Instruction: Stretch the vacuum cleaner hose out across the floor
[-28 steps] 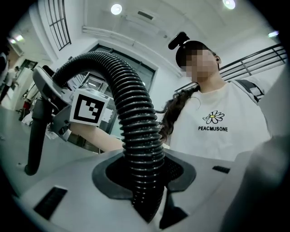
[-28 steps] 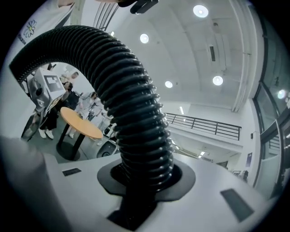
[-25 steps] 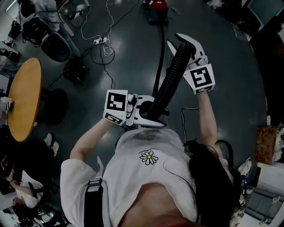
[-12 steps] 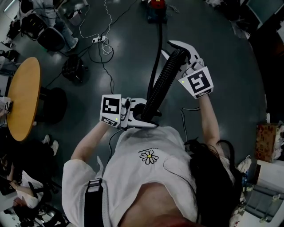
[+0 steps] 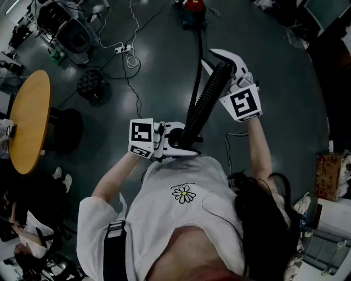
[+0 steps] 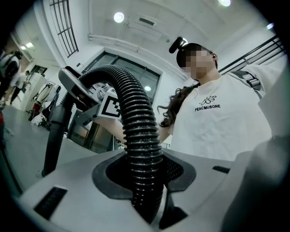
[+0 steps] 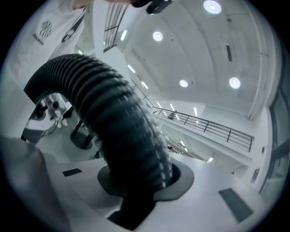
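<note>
Head view: The person stands on a dark grey floor and holds a ribbed black hose up in front of the chest.
- The left gripper has it low, near the white shirt.
- The right gripper has it higher and farther out.
- Between the two, the hose runs as a straight slanted length, well off the floor.
- A thin smooth black tube leads away beside it to a red and blue vacuum cleaner at the top edge.
- A white power strip with loose cables lies on the floor to the left.

Left gripper view: The fingers are clamped on the hose, with the dark pads pressed against its ribs on both sides. From there the hose rises and bends over to the left, toward the other gripper's marker cube.

Right gripper view: The fingers are closed tight round the hose, which is blurred here. It arches up and to the left, filling the middle of the view. Ceiling lights show above.
</note>
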Available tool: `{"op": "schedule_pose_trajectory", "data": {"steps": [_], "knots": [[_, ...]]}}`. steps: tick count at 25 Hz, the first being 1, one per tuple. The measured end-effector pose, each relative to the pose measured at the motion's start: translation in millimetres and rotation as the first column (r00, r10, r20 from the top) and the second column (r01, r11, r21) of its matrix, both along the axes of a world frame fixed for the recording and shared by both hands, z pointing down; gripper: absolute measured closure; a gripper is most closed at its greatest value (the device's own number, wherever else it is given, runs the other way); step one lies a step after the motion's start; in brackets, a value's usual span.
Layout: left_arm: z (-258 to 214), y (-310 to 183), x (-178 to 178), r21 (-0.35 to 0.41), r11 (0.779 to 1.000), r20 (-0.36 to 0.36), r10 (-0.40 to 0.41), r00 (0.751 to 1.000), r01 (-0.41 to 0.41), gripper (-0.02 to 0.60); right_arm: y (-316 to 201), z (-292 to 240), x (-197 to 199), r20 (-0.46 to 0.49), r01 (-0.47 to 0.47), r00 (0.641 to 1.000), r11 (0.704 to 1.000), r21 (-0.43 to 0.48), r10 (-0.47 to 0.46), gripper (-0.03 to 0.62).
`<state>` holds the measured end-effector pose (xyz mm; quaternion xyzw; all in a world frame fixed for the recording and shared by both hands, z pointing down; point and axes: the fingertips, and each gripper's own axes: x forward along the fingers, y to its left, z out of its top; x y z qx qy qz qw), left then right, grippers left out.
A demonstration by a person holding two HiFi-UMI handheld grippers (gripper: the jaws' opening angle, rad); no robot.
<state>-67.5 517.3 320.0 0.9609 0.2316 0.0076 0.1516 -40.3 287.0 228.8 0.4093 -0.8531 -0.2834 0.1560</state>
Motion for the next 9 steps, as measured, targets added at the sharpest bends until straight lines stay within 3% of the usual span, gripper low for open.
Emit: {"op": "schedule_pose_trajectory", "data": {"steps": [3,9], "knots": [[-4,0,0,-0.024,1.000,-0.005,0.008,1.000,-0.008,0.448,0,7,-7,-0.055,0.008,0.998,1.000,0.014,-0.007,0.479],[-4,-5,4,-0.029,1.000,0.002,-0.006,1.000,0.006,0.448,-4,13,-2,0.027,0.009,1.000,1.000,-0.030,-0.008,0.479]]}}
